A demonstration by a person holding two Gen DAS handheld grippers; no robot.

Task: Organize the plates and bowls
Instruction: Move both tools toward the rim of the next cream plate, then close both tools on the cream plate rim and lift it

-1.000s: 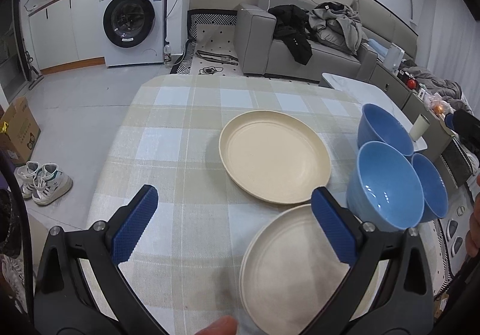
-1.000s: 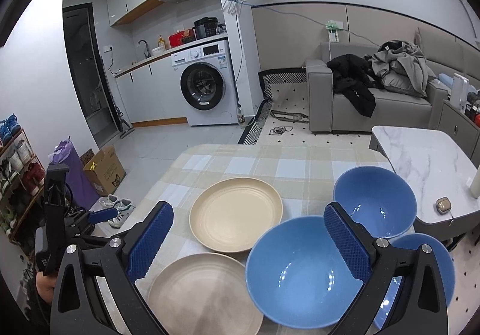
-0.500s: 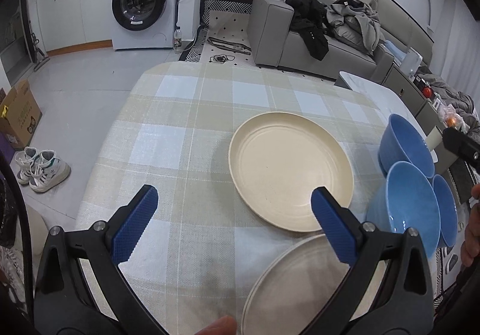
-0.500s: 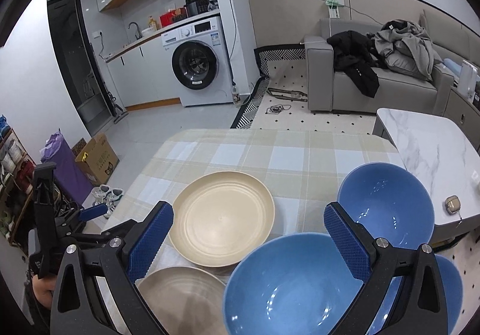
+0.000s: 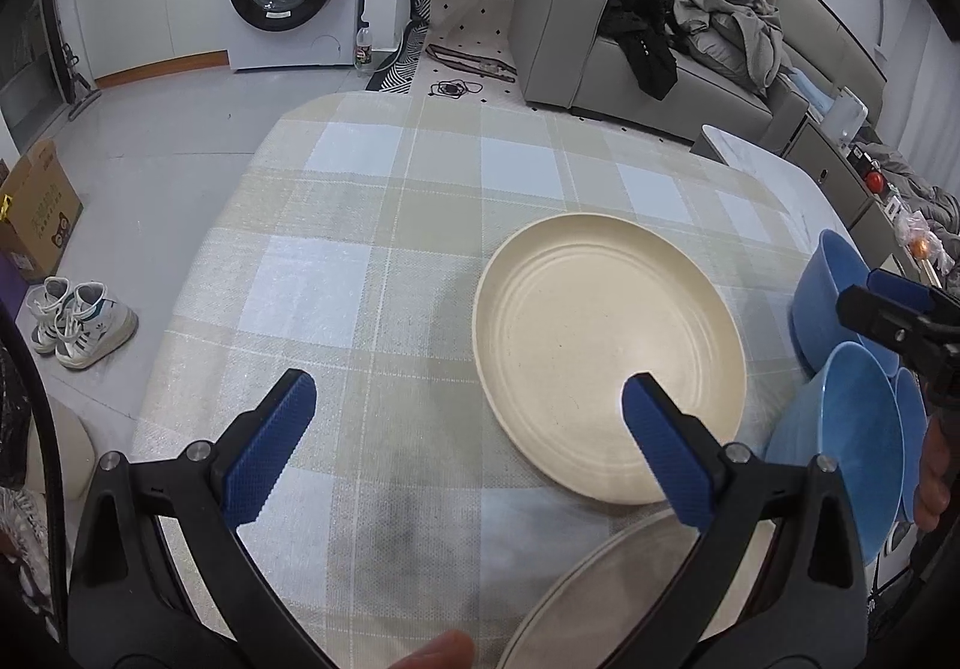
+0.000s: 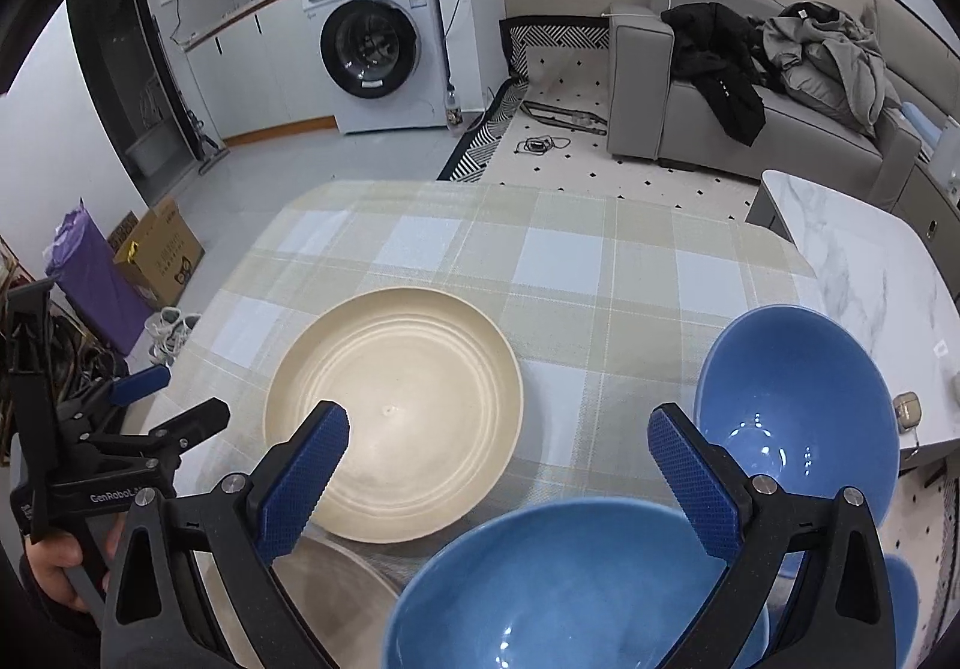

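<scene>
A cream plate (image 5: 606,351) lies on the checked tablecloth (image 5: 372,225); it also shows in the right wrist view (image 6: 396,417). A second cream plate (image 5: 606,603) lies nearer, partly under my left gripper (image 5: 465,423), which is open and empty above the cloth. Three blue bowls stand at the right: a far bowl (image 6: 792,405), a near bowl (image 6: 552,585) and a third bowl (image 6: 903,609) mostly hidden. My right gripper (image 6: 498,465) is open and empty above the near bowl and the far plate's edge.
A marble side table (image 6: 858,249) adjoins the right edge. A grey sofa (image 6: 750,111) with clothes, a washing machine (image 6: 378,51), a cardboard box (image 6: 159,255) and shoes (image 5: 78,315) are on the floor around the table.
Both grippers have moved forward over the table; the plates and bowls appear larger and lower in view. Both stay open. No dish has moved.
</scene>
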